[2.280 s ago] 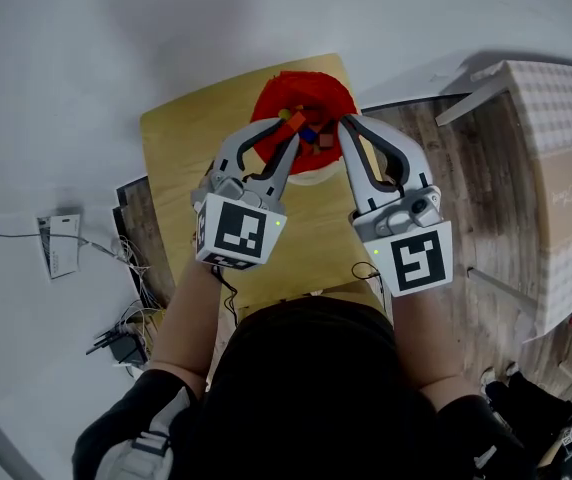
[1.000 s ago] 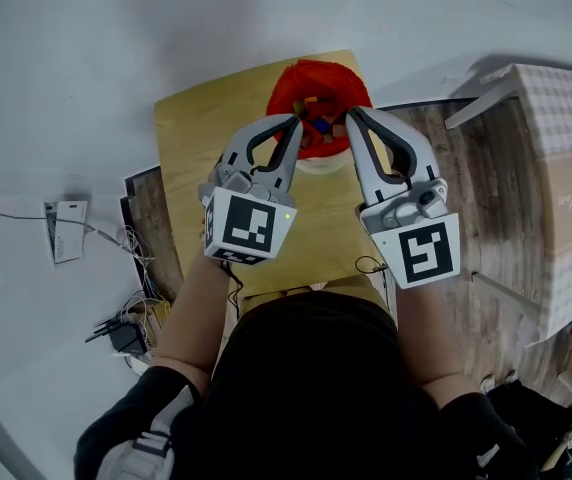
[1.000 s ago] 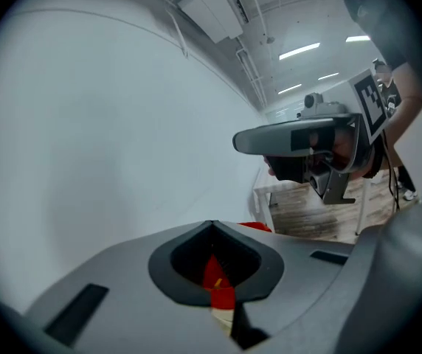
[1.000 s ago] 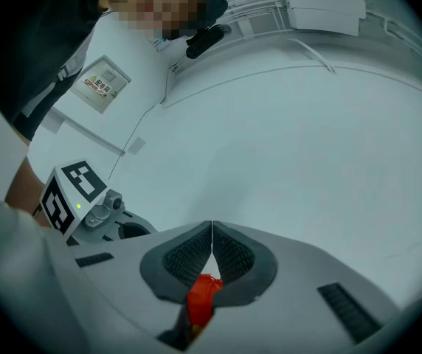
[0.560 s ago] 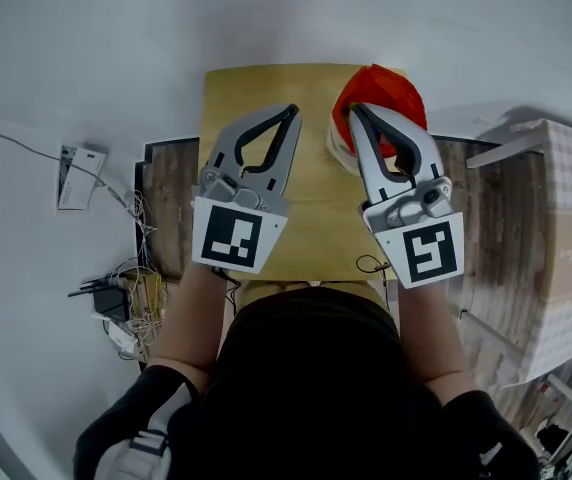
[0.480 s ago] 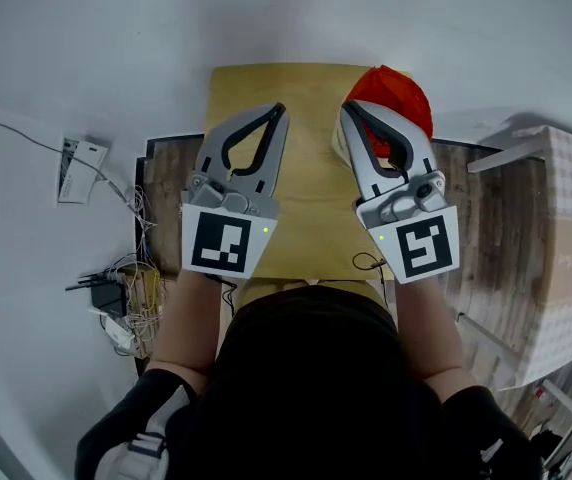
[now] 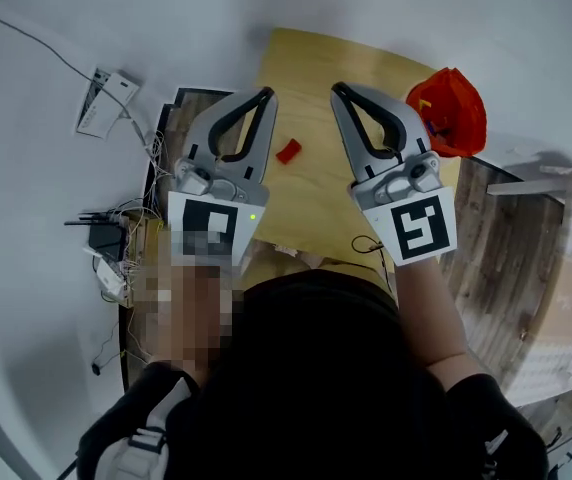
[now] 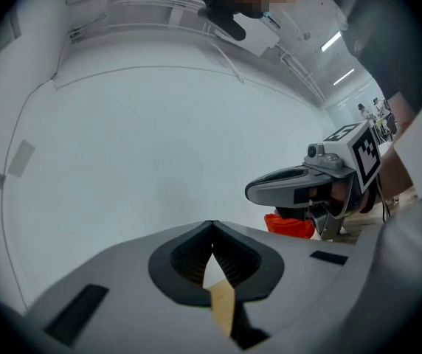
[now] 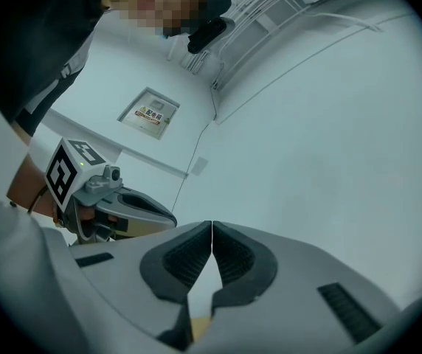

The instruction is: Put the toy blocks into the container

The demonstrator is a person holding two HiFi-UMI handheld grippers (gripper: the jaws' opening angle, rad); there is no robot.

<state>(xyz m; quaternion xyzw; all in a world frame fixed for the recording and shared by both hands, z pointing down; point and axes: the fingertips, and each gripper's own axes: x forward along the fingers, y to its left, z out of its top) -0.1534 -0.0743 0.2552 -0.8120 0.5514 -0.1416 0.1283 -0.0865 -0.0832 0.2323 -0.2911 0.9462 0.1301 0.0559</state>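
head view — steeply down, table (image 7: 306, 78) | gripper views — level; left shows right claw (image 8: 251, 190)

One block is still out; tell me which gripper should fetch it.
Left, probably: in the head view the red block lies nearer the left gripper than the right gripper; both are shut.

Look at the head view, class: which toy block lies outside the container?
The red block, lying alone on the bare wooden table, left of the red container. The other blocks in view sit inside that container.
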